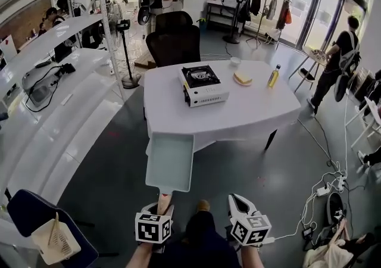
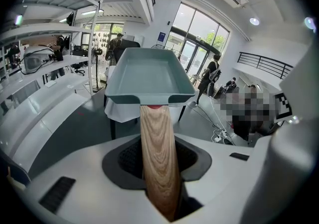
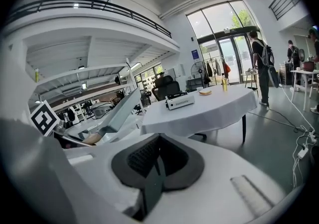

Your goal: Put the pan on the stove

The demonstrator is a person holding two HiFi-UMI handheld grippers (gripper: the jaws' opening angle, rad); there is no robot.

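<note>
A rectangular grey-blue pan (image 1: 169,159) with a wooden handle (image 2: 158,153) hangs level over the floor, just short of the white table (image 1: 250,118). My left gripper (image 1: 164,202) is shut on that handle, which runs straight out between the pads (image 2: 130,161) in the left gripper view. A white portable gas stove (image 1: 203,84) with a black burner stands on the table's left half, beyond the pan (image 2: 149,76). My right gripper (image 1: 239,202) is beside the left one, shut and empty. The right gripper view shows the stove (image 3: 180,100) ahead and the pan (image 3: 117,111) to its left.
On the table's far side are a plate with bread (image 1: 242,78), a yellow bottle (image 1: 273,75) and a small cup (image 1: 235,61). A black office chair (image 1: 174,43) stands behind the table. White curved counters (image 1: 53,112) run along the left. Cables (image 1: 324,189) lie on the floor at right.
</note>
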